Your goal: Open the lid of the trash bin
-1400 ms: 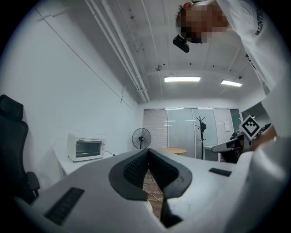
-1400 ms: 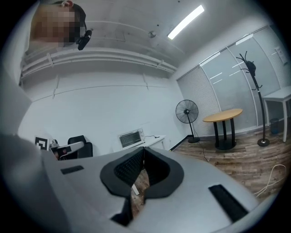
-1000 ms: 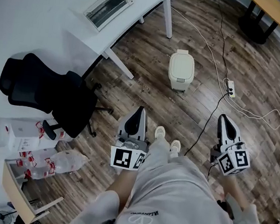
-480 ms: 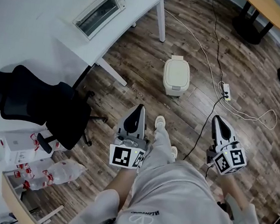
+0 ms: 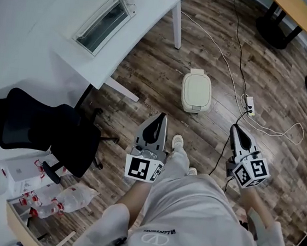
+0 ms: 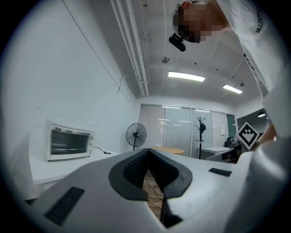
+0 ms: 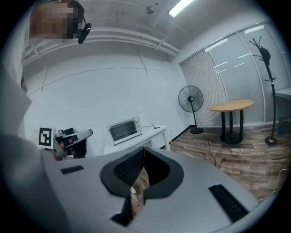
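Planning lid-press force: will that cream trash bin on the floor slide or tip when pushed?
The trash bin looks small and plastic, so probably light; it may slide on the smooth wood floor. Squat shape, so tipping seems unlikely.

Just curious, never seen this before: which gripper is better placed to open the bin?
Probably left. In the head view the left gripper looks slightly nearer the closed trash bin than the right gripper. Both are shut, empty and well short of it.

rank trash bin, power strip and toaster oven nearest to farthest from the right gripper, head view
1. power strip, on the floor just ahead of the right gripper
2. trash bin, ahead and left
3. toaster oven, far left on desk
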Available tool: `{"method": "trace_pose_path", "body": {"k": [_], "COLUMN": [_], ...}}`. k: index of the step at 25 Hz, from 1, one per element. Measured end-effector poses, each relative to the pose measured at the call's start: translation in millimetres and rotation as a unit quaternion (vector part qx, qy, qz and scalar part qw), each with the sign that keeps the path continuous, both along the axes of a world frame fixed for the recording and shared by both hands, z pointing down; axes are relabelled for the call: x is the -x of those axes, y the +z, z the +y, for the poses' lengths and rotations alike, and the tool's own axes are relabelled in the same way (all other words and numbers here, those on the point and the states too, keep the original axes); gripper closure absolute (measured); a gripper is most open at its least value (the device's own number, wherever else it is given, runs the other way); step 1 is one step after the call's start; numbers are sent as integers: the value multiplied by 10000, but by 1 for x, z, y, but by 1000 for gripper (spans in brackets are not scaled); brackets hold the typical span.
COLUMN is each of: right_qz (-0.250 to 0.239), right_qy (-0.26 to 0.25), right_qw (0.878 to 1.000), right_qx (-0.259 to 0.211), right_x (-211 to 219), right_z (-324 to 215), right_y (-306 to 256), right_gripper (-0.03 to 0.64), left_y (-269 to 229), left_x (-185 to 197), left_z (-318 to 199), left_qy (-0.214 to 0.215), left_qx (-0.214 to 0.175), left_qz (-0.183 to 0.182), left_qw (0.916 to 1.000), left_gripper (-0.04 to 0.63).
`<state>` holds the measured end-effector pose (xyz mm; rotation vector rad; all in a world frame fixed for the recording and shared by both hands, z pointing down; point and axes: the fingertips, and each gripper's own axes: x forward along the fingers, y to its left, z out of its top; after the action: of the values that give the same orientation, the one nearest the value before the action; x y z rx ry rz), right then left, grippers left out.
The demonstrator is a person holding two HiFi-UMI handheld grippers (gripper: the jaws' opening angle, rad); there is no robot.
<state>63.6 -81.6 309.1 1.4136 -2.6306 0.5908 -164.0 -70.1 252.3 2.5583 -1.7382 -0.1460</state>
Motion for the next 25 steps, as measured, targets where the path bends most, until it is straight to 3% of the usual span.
{"method": "trace_pose_path", "body": {"k": [15, 21, 25], "right_qz": [16, 20, -49], "right_qy": [53, -116, -296], "right_qw": [9988, 9976, 9944], "right_qx": [480, 686, 1013], "right_x": [47, 53, 60], "right_z": [-90, -125, -148], "right_y": [49, 88, 136], "right_gripper": [600, 600, 600], "left_y": [60, 113, 163], "left_x": [-24, -48, -67], "left_z": [-108, -145, -164], "left_qy": [691, 660, 681], "left_qx": [572, 924, 1370], "left_qz": [82, -53, -68], "left_qw": [9959, 9935, 9882], "left_gripper": [594, 594, 594]}}
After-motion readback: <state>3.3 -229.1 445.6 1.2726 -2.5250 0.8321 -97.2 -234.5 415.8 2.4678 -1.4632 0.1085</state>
